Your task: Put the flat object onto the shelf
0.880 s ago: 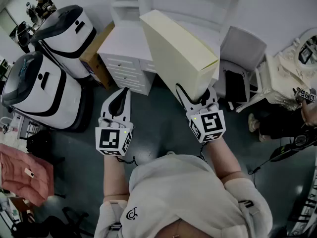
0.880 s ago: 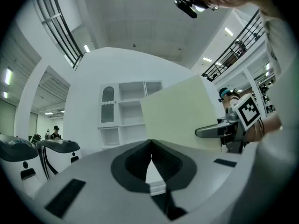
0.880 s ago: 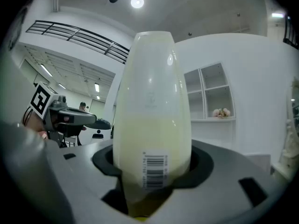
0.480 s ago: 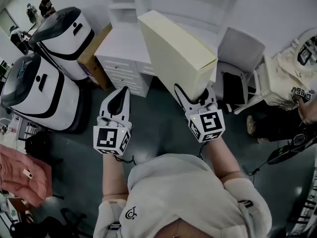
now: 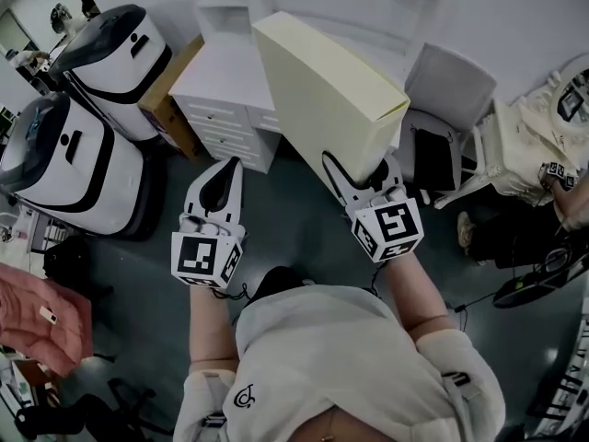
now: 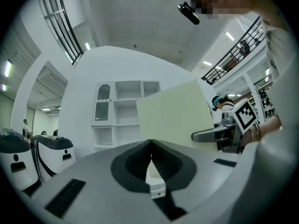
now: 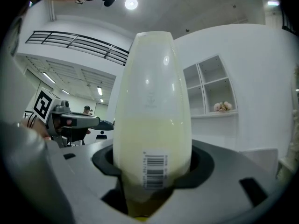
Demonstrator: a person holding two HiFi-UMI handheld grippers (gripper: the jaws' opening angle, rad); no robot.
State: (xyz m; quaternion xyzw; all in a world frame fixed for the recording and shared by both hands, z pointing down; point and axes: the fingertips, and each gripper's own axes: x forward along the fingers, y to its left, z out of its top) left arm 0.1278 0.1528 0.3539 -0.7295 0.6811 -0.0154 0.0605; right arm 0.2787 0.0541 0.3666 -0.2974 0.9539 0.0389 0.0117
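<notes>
A flat pale-yellow box (image 5: 327,95) stands up on edge out of my right gripper (image 5: 361,175), which is shut on its lower end. In the right gripper view the box (image 7: 152,111) fills the middle, with a barcode label near the jaws. My left gripper (image 5: 221,184) is held beside it to the left, shut and with nothing in it. From the left gripper view the box (image 6: 175,118) shows as a broad flat face to the right. The white shelf unit (image 5: 276,3) stands ahead, behind the box; its open compartments (image 6: 126,111) show in the left gripper view.
A white drawer cabinet (image 5: 225,109) stands below the shelf, with a brown cardboard box (image 5: 170,95) at its left. Two white robot bodies (image 5: 83,145) stand on the left. A white chair (image 5: 442,127) and a person (image 5: 543,201) are on the right. A pink cloth (image 5: 41,316) lies at the lower left.
The view has drifted slightly, so the shelf and cabinet sit a little further left and up. Both grippers and the box keep nearly the same place. A dark shoe now shows between the grippers.
</notes>
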